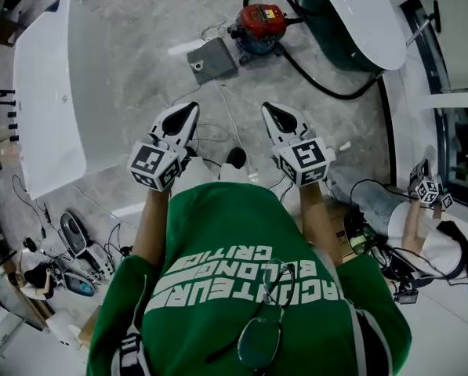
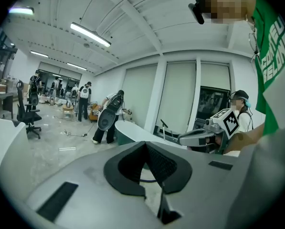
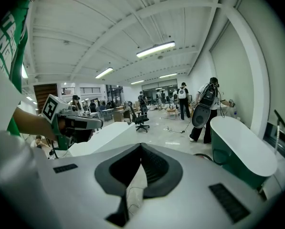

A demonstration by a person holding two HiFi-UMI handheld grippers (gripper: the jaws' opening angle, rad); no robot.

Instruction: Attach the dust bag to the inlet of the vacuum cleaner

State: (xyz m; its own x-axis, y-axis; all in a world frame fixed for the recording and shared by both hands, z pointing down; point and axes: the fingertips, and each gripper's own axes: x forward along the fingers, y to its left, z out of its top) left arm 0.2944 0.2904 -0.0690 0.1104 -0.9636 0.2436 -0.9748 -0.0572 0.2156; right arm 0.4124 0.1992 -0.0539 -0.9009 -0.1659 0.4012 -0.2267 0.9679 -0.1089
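In the head view a red vacuum cleaner (image 1: 259, 23) stands on the marble floor far ahead, with a black hose (image 1: 328, 88) curling off to its right. A flat grey dust bag (image 1: 212, 59) with a round hole lies just left of it. My left gripper (image 1: 190, 110) and right gripper (image 1: 266, 108) are held up side by side at chest height, well short of both. Each is shut with nothing between its pads. The left gripper view shows shut jaws (image 2: 145, 144) and the right gripper (image 2: 199, 136) beyond. In the right gripper view the pads (image 3: 141, 146) meet too.
A white bathtub (image 1: 49, 100) lies to the left, and a green-and-white tub (image 1: 351, 14) at the top right. Thin cables (image 1: 226, 124) trail over the floor ahead. Another person with grippers (image 1: 426, 191) sits at the right. Tools and cords (image 1: 73, 241) clutter the lower left.
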